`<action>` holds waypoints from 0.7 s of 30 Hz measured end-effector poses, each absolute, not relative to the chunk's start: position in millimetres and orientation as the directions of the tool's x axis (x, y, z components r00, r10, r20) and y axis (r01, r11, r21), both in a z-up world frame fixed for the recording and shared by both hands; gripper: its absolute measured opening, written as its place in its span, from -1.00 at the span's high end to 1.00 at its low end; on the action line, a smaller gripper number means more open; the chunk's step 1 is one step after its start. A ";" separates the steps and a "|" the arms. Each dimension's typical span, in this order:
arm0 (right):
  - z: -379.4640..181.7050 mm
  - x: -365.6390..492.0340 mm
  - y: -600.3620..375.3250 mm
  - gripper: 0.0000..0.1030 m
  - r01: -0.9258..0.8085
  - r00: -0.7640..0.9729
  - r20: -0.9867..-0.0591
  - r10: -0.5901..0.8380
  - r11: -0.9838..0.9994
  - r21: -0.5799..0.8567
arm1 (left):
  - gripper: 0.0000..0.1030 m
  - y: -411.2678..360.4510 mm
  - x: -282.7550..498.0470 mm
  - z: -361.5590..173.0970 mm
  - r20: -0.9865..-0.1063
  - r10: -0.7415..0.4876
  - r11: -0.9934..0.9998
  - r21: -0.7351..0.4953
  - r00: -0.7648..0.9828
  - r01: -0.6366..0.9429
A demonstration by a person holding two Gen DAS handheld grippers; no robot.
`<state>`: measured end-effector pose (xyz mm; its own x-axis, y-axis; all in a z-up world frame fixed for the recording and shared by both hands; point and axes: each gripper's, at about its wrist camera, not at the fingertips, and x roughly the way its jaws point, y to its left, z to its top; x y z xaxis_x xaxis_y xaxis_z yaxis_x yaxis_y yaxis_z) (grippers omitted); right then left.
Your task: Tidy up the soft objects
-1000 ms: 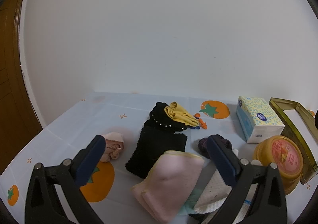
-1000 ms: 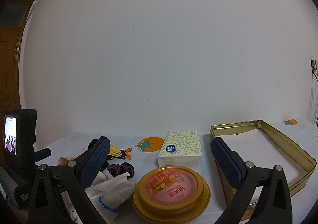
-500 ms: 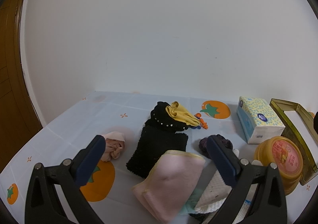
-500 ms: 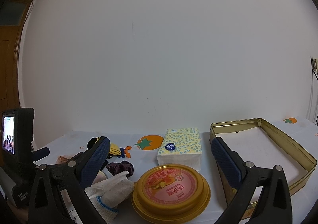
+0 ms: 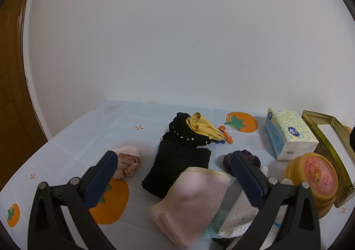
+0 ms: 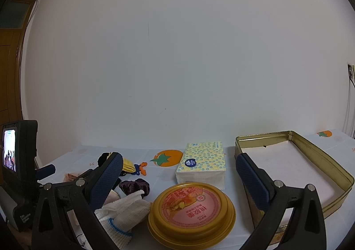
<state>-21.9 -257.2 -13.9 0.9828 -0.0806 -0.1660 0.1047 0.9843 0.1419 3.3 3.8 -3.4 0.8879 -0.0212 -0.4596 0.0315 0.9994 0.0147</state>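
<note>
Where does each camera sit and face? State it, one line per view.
Left wrist: on the left gripper, open, facing the pink cloth and black cloth.
Right wrist: on the right gripper, open, facing the round yellow lid and gold tin.
Shared: tissue pack, lid, tin.

pink cloth [image 5: 190,203], black cloth [image 5: 177,167], tissue pack [image 5: 288,132]

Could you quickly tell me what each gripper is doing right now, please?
Left gripper: open, holding nothing.
Right gripper: open, holding nothing.
</note>
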 end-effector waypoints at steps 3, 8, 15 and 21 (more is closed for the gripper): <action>-14.5 -22.5 -257.1 -0.99 0.106 0.983 -0.167 -0.082 0.984 0.143 | -0.99 4.5 2.2 -3.4 -0.458 -0.022 0.999 0.013 0.889 0.032; -14.5 -24.2 -256.9 -0.99 0.107 0.982 -0.170 -0.082 0.984 0.142 | -0.99 4.5 3.2 -3.4 -0.460 -0.022 0.999 0.013 0.888 0.032; -15.7 -19.8 -255.5 -0.99 0.114 0.979 -0.182 -0.088 0.983 0.140 | -0.99 5.6 3.3 -4.0 -0.462 0.000 0.999 0.043 0.887 0.022; -18.0 -14.1 -244.1 -0.99 0.040 0.965 -0.261 -0.008 0.992 0.119 | -0.99 24.0 5.9 2.5 -0.401 0.174 0.980 0.155 0.899 -0.120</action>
<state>-14.1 -244.1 -18.0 0.9654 -0.0082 -0.2606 0.0405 0.9921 0.1186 5.9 24.0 2.5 0.8993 0.1740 -0.4012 -0.1204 0.9805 0.1553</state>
